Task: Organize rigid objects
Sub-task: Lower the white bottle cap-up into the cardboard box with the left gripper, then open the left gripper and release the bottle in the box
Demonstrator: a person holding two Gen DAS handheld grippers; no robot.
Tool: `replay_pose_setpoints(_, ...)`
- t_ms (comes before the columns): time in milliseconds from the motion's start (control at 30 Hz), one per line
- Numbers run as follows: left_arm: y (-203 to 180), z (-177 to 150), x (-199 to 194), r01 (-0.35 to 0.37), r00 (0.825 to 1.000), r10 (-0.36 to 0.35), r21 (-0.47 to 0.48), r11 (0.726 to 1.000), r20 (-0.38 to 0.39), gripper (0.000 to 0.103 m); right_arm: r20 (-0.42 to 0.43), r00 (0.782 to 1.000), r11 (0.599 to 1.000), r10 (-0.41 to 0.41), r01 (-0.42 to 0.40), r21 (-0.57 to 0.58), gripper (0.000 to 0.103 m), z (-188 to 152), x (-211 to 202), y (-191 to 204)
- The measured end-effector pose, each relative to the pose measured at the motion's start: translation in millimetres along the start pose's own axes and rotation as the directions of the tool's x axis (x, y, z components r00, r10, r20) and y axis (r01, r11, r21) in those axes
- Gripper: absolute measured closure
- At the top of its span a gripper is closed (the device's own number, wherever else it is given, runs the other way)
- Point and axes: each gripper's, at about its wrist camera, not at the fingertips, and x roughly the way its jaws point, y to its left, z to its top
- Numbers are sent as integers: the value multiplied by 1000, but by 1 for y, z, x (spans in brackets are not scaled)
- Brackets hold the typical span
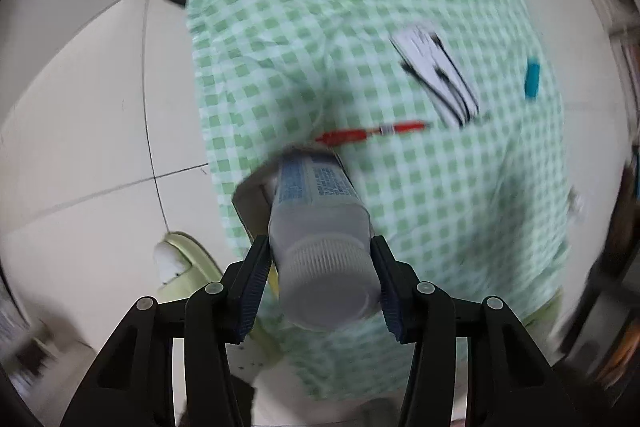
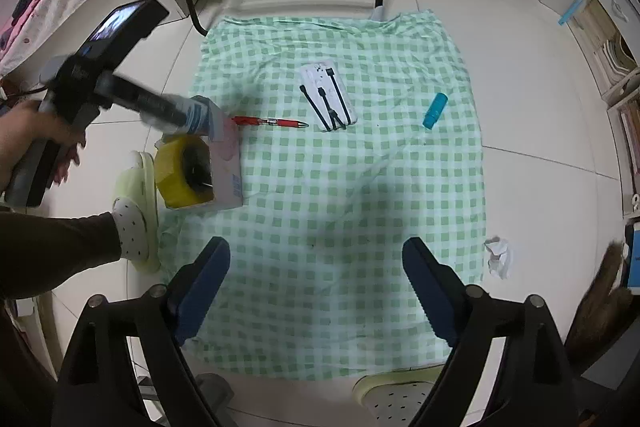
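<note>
Objects on the green checked cloth [image 2: 340,187] number five loose or boxed: one red pen [image 2: 270,123], one white power bank [image 2: 329,95] with black cables, one teal cylinder [image 2: 434,111], one pale box [image 2: 228,163], and one yellow tape roll [image 2: 182,171]. The box sits at the cloth's left edge, open side leftward, with the tape roll inside it. The left gripper [image 1: 322,267] clamps one blue-labelled bottle [image 1: 320,211] by its ribbed cap end, its far end reaching the box's top. The pen lies just right of the box, the power bank further right, the cylinder beyond it. The right gripper [image 2: 316,279] hangs open over the cloth's near part, holding nothing. Motion blur smears the bottle's print.
</note>
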Motion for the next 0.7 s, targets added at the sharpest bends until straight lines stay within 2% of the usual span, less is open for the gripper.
replay_pose_setpoints(100,16,7,4,63,998,-63,-67,996,-5,55,0,1000,1000,-9,9,-11,14,-2,1,0)
replay_pose_setpoints(267,23,11,26,100,994,-105,-106,989,-35,55,-35,999,1000,-7,8,13,14,-5,10,-9)
replay_pose_setpoints(367,19,12,41,66,997,-69,-76,995,-40,54,-50,999,1000,0,1,32,14,-4,14,-12)
replay_pose_setpoints(467,13,9,68,64,989,-72,-71,995,-125,55,-48,999,999,-9,11,33,14,-1,16,-14)
replay_pose_setpoints(600,1,7,75,-46,986,47,10,999,-163,55,-35,999,999,-38,39,17,14,3,20,-17)
replay_pose_setpoints(667,1,10,58,-29,990,27,-13,999,-139,47,-19,998,998,-62,61,-7,14,6,25,-17)
replay_pose_setpoints(700,2,10,43,-11,994,6,-44,999,-110,29,-11,997,996,-80,80,-33,11,7,29,-17)
